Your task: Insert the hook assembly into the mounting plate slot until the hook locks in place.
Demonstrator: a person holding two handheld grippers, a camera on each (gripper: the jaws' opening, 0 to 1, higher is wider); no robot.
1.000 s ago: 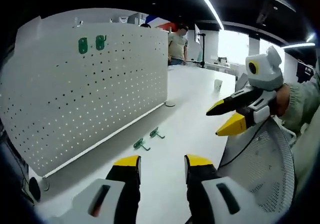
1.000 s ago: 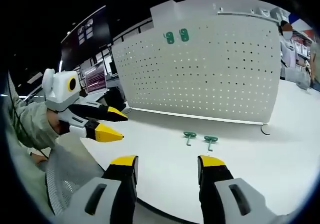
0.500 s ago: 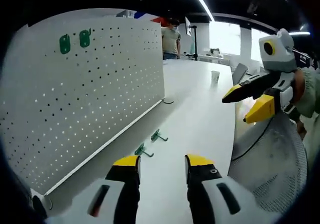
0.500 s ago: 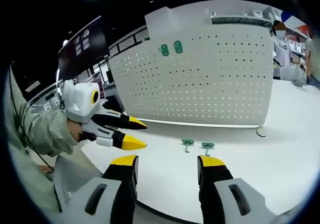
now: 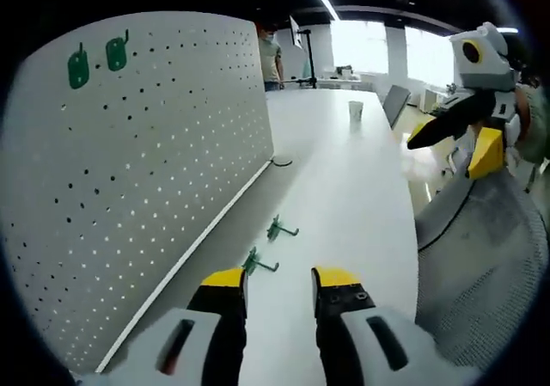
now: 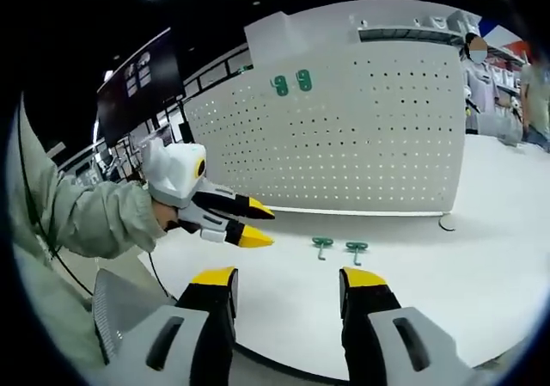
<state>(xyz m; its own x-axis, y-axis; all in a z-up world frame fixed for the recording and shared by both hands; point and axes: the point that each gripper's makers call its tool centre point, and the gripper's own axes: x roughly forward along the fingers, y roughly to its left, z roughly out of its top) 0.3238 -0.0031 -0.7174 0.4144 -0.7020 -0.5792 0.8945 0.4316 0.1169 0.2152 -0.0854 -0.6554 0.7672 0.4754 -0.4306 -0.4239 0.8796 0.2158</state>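
The white pegboard mounting plate (image 5: 146, 171) stands upright on the white table, with two green hooks (image 5: 96, 59) hung near its top. Two loose green hook assemblies lie on the table before it, the nearer hook (image 5: 257, 263) just ahead of my left gripper (image 5: 281, 278), the other hook (image 5: 280, 229) a little farther. My left gripper is open and empty. In the right gripper view the same loose hooks (image 6: 339, 247) lie beyond my right gripper (image 6: 289, 277), open and empty. The left gripper (image 6: 260, 225) comes in from the left, open, close to the hooks. The right gripper (image 5: 455, 141) hovers open at upper right.
A mesh chair back (image 5: 481, 266) sits at the table's right edge. A paper cup (image 5: 355, 111) stands far down the table, and a person (image 5: 269, 55) stands beyond the pegboard. A black cable loop (image 5: 281, 162) lies at the pegboard's far foot.
My left gripper has moved forward and closer to the two loose hooks. The right gripper has hardly moved. The hooks stay where they were.
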